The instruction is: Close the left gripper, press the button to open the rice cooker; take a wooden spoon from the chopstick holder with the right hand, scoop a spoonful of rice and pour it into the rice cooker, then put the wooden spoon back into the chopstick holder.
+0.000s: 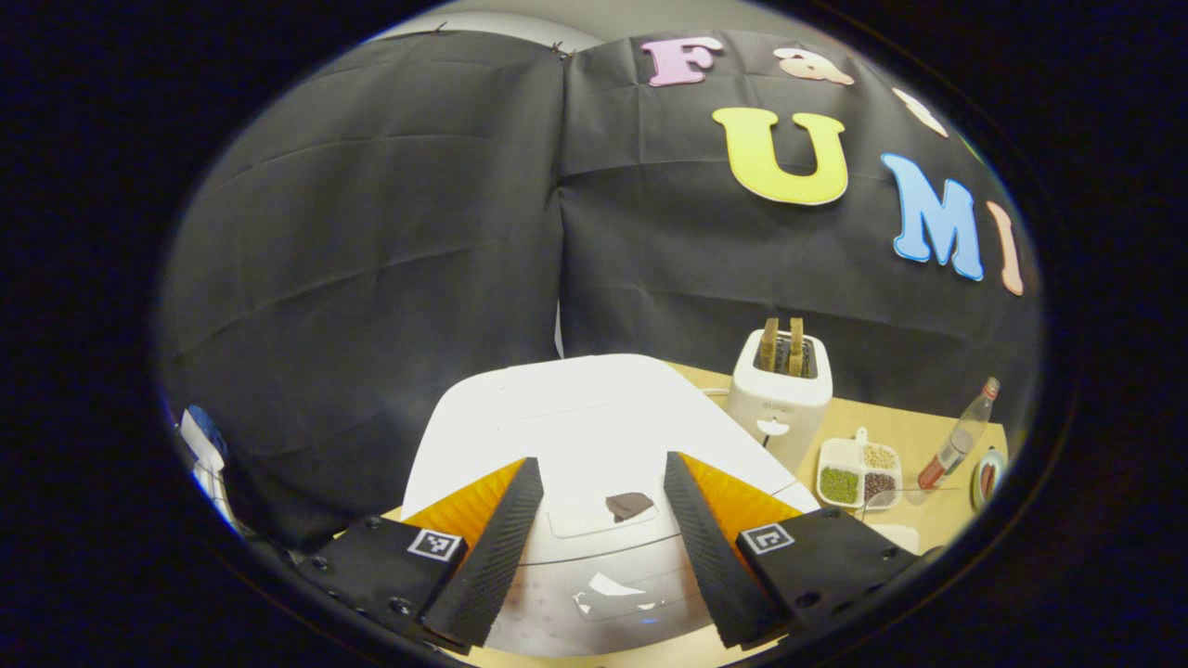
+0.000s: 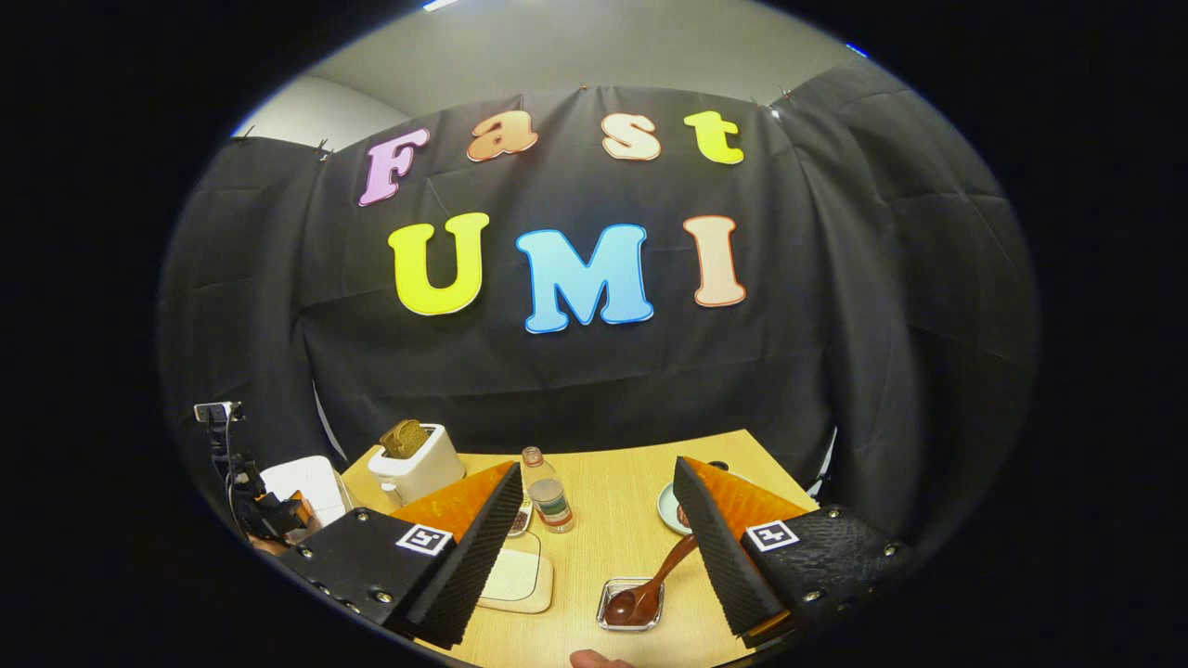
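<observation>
White plastic takes up the near ground of the left gripper view: the rice cooker (image 1: 594, 436), lid down, with its release button (image 1: 629, 506) — a small dark patch on the front edge of the lid — lying between the 2 ribbed fingers of the left gripper (image 1: 594, 547). Those fingers stand wide apart, so the closing step the task asks for looks not yet done; the gripper seems lined up over the button so that a closed tip could push straight down on it.

Taking the cooker as landmark, the toaster (image 1: 780, 390) stands just behind and to its right, and a divided dish of grains (image 1: 858, 473) sits nearer, right of that.

In the right gripper view the right gripper (image 2: 594, 547) is also spread wide and holds nothing. The wooden spoon (image 2: 650, 589) lies ahead between its fingers, bowl resting in a small clear tray (image 2: 631, 605), the handle running up and to the right toward a pale plate (image 2: 670, 508) — its long axis slanted, bowl end nearest the camera.
</observation>
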A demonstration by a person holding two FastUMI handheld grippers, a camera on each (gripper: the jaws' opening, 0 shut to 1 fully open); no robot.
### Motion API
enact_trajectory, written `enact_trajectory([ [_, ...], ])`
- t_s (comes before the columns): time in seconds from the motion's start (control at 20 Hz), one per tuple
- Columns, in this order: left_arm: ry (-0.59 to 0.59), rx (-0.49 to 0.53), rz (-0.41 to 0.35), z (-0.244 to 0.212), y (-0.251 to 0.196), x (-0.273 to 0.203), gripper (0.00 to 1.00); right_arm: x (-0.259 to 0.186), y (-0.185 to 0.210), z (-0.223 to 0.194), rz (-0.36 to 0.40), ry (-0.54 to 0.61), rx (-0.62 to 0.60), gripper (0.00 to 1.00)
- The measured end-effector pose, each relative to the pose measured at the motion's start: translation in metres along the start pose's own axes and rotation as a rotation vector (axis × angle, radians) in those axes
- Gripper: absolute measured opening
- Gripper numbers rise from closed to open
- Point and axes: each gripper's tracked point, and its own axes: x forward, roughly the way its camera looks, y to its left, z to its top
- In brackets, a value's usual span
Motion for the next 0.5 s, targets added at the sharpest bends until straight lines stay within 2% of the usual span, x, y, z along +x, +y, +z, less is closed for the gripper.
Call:
enact_trajectory([
  [0.05,-0.006,0.013,0.001,0.001,-0.003,0.000,0.89,-0.001,0.000,-0.003,-0.004,0.005,0.013,0.99],
  [0.1,-0.011,0.031,0.001,0.000,-0.005,0.001,0.99,-0.003,0.000,-0.005,-0.011,0.005,0.023,0.99],
  [0.15,-0.024,0.041,-0.001,0.005,-0.006,0.001,0.95,-0.004,-0.002,-0.007,-0.019,0.005,0.029,0.99],
  [0.25,-0.023,0.022,-0.021,0.008,-0.005,-0.002,0.93,-0.007,-0.003,-0.005,-0.030,-0.003,0.036,0.96],
  [0.3,-0.017,0.024,-0.033,0.009,-0.006,-0.003,0.94,-0.008,-0.004,-0.001,-0.035,-0.009,0.038,0.99],
  [0.35,-0.020,0.027,-0.048,0.011,-0.009,-0.006,0.94,-0.009,-0.004,0.001,-0.036,-0.019,0.040,0.96],
  [0.4,-0.038,0.034,-0.059,0.021,-0.010,-0.011,0.93,-0.009,-0.003,0.004,-0.036,-0.027,0.040,0.99],
  [0.45,-0.068,0.041,-0.070,0.034,-0.013,-0.019,0.93,-0.010,-0.002,0.006,-0.033,-0.035,0.037,0.96],
  [0.5,-0.099,0.043,-0.091,0.050,-0.019,-0.029,0.93,-0.011,-0.001,0.010,-0.030,-0.047,0.031,0.99],
])
